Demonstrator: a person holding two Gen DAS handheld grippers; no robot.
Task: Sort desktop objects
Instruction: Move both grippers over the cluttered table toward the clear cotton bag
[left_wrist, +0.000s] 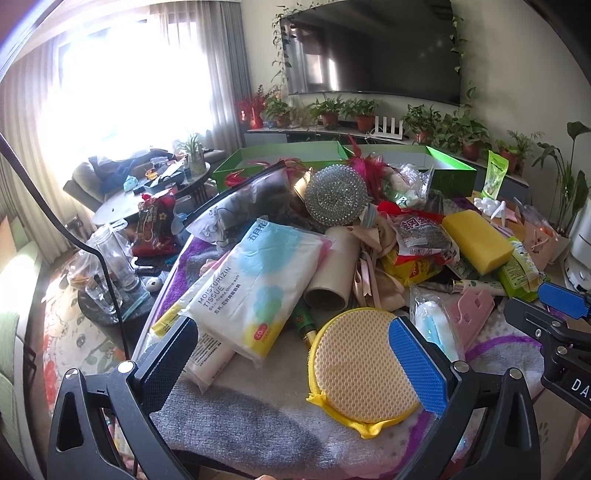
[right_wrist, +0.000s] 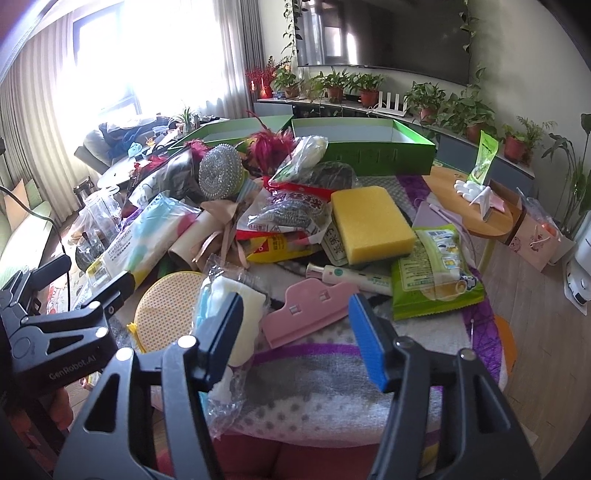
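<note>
- Left wrist view: the left gripper (left_wrist: 291, 354) hangs over the near edge of the heap on the table (left_wrist: 258, 417), its fingers spread wide and holding nothing; the round yellow mesh pad (left_wrist: 360, 363) lies between them toward 3 o'clock, just against the blue pad.
- The tissue pack (left_wrist: 251, 291) lies at 11 o'clock of it.
- Right wrist view: the right gripper (right_wrist: 295, 332) has its fingers partly apart and empty, the pink clip (right_wrist: 306, 312) just beyond them at 12 o'clock.
- The green boxes (right_wrist: 364, 149) stand behind the heap.
- Judgement: sorting looks barely begun; next comes lowering over one item and closing.
</note>
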